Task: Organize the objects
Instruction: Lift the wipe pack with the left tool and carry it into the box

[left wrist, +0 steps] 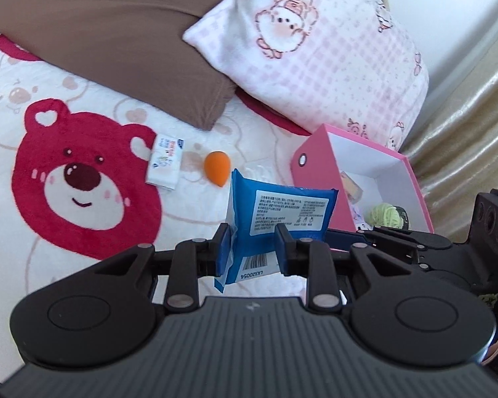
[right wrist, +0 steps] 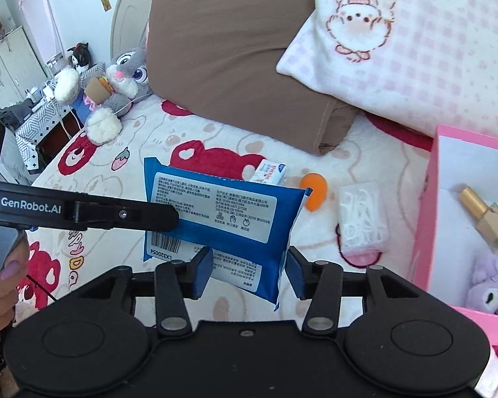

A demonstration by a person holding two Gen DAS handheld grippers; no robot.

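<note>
1. The left hand-held gripper (left wrist: 254, 243) pinches the blue wipes pack (left wrist: 275, 212) above the bed (left wrist: 3, 232).
2. Only the right view shows the right hand-held gripper (right wrist: 249, 270) spread around that pack, plus a clear floss-pick box (right wrist: 363, 219).

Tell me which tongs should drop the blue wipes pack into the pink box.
Left. The left tongs are shut on the blue wipes pack, clear of the bed, and the pink box lies open just beyond. The right tongs straddle the pack's corner with a visible gap, so probably not gripping it.
</note>
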